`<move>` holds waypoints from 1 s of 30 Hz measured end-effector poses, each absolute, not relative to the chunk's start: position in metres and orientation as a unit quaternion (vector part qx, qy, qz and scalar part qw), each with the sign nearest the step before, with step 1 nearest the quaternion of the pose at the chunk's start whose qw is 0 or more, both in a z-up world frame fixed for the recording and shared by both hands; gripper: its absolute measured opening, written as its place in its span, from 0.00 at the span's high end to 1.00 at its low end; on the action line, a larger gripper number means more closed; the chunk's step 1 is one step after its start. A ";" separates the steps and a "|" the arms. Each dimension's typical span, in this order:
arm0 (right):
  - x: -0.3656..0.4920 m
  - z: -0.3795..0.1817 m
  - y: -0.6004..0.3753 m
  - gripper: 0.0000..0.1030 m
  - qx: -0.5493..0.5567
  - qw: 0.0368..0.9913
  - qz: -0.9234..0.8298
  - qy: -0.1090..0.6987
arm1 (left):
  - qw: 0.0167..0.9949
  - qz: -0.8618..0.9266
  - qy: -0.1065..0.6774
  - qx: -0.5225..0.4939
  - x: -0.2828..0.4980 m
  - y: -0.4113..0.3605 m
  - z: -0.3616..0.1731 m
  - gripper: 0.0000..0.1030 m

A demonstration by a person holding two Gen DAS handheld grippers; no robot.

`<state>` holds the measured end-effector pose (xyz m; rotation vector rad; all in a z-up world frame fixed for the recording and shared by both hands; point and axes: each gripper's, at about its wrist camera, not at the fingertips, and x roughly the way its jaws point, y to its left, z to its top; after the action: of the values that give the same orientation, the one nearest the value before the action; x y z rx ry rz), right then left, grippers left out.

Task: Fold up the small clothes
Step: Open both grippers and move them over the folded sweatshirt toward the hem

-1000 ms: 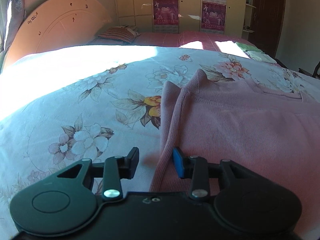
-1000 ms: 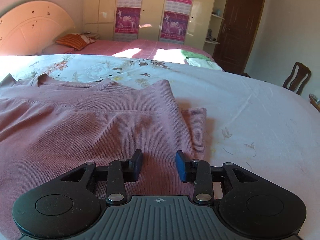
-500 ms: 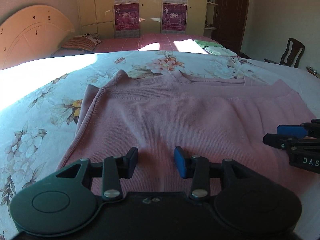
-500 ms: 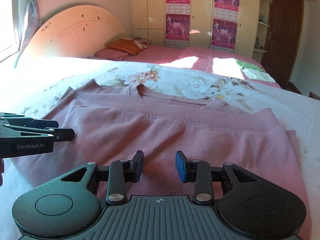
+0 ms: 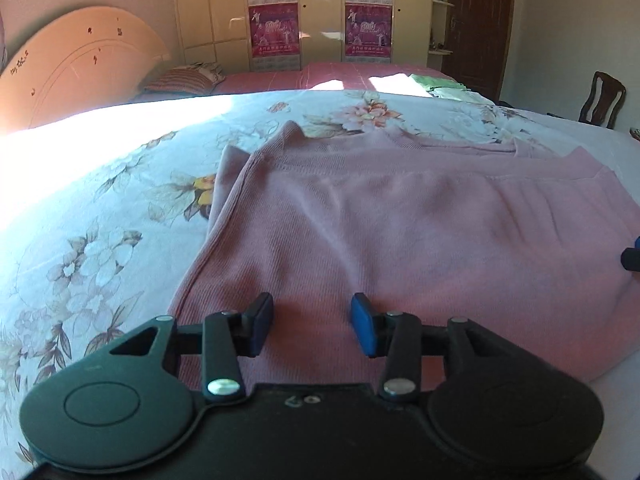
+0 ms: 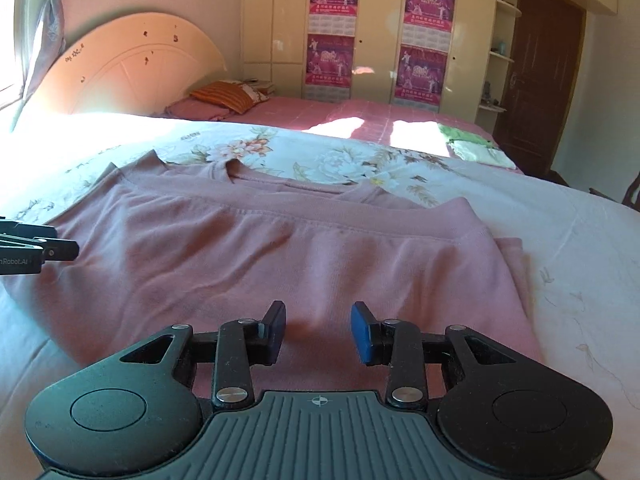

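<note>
A pink sweater lies folded flat on the flowered bedsheet. The left gripper and the right gripper both hover over its near edge, jaws spread wide with nothing between them, well apart from each other

Open floral bedspread around pink sweater

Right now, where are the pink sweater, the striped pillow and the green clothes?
pink sweater (image 6: 280, 256): right wrist view, middle of folded body.
striped pillow (image 6: 226, 96): right wrist view, top face.
green clothes (image 6: 476, 146): right wrist view, pile's middle.
</note>
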<state>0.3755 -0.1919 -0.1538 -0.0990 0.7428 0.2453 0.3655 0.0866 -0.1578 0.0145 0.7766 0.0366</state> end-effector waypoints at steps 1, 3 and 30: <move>0.374 -0.159 -0.199 0.66 -0.051 0.921 0.111 0.370 | 0.928 0.018 0.373 0.009 0.361 0.091 -0.160 0.56; 0.367 -0.172 -0.219 0.66 -0.045 0.919 0.103 0.377 | 0.928 0.019 0.371 0.025 0.355 0.093 -0.160 0.56; 0.367 -0.167 -0.118 0.38 -0.076 0.903 0.155 0.393 | 0.912 0.006 0.411 -0.004 0.362 0.059 -0.157 0.20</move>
<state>0.3671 -0.1181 -0.1667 -0.1581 0.8125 0.3207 0.3625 0.0590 -0.1568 -0.0092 0.8470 0.0131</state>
